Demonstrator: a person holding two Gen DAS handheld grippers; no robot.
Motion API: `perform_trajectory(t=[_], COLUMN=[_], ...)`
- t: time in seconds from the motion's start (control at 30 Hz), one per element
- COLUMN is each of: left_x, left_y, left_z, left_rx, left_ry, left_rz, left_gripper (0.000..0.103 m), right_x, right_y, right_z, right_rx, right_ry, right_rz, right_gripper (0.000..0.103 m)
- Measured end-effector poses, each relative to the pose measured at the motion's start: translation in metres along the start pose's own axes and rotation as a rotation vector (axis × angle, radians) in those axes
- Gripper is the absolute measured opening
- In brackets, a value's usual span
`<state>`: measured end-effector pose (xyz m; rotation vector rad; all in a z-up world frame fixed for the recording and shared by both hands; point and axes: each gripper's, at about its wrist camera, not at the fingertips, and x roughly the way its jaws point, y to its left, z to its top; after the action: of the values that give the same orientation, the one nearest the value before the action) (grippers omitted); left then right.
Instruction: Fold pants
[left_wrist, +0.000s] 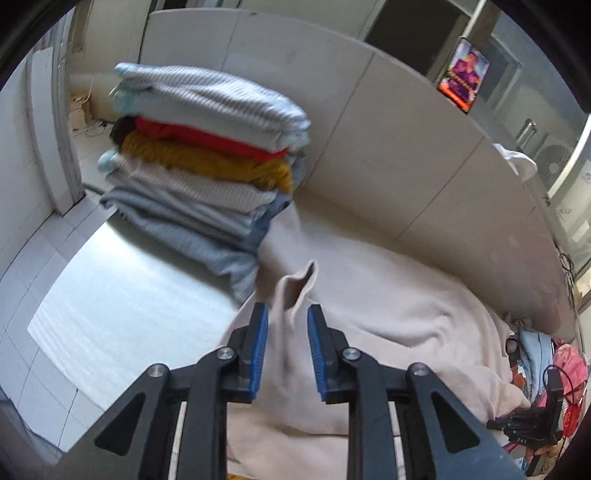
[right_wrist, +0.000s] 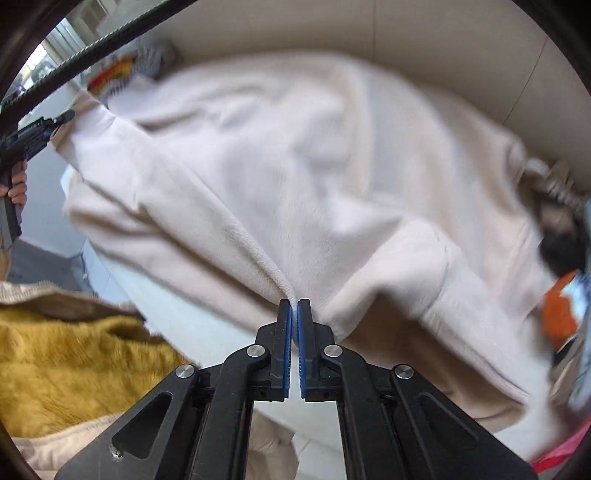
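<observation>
- Two claws work on cream fleece pants (left_wrist: 388, 302) spread over a pale worktop (left_wrist: 122, 295), which has a beige panel wall (left_wrist: 388, 147) along its far side.
- In the left wrist view, the left claw (left_wrist: 287, 314) has its blue pads apart; a raised fold of the pants stands in the gap and just beyond the tips, and the pads do not press on it.
- Far left of that fold, a stack of folded clothes (left_wrist: 207, 147) sits on the worktop: grey ribbed knits on top, then red, mustard, and more grey and blue below. Its near edge touches or overlaps the pants.
- At the right edge of this view the right claw shows as a small dark shape, beside a heap of mixed garments (left_wrist: 546, 354).
- In the right wrist view, the right claw (right_wrist: 294, 306) is clamped on the pants (right_wrist: 295, 166): the pads are together on a pinched ridge of fleece at the near edge, and creases run from that pinch up to the left.
- Cloth is blurred across much of this view.
- Near left, a mustard furry garment (right_wrist: 74, 362) lies beside the worktop edge.
- Far left, a hand (right_wrist: 16, 184) grips the handle of the other claw, whose tip is at the pants' far left corner.
</observation>
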<state>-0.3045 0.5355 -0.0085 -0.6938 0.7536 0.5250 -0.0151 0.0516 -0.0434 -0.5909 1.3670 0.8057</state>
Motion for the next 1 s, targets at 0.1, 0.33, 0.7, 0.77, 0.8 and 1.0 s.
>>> perform_trajectory(t=[0.1,0.33,0.7,0.77,0.8,1.0], left_x=[-0.007,-0.013,-0.008,-0.01,-0.011,-0.017], left_y=[0.013,0.012,0.031,0.035,0.037,0.051], left_z=[-0.003,-0.008,-0.027,-0.031,-0.032,-0.043], left_rx=[-0.035,0.043,0.031,0.018,0.012,-0.009], left_ry=[-0.012,0.056,0.164,0.168,0.172,0.187], left_rz=[0.013,0.083,0.142,0.136,0.136,0.13], left_gripper=[0.033,0.038,0.039,0.039,0.039,0.039], right_x=[-0.005,-0.045,0.023,0.041,0.048,0.077], right_y=[0.017,0.074,0.228,0.25,0.257,0.285], right_z=[0.006,0.066,0.191,0.205,0.21,0.233], right_rx=[-0.061,-0.234,-0.422,-0.472,-0.487,-0.545], right_ry=[0.023,-0.105,-0.103,-0.073,-0.062,-0.015], right_rz=[-0.033,-0.027,0.172,0.169,0.162,0.114], right_gripper=[0.015,0.033,0.033,0.033,0.033,0.033])
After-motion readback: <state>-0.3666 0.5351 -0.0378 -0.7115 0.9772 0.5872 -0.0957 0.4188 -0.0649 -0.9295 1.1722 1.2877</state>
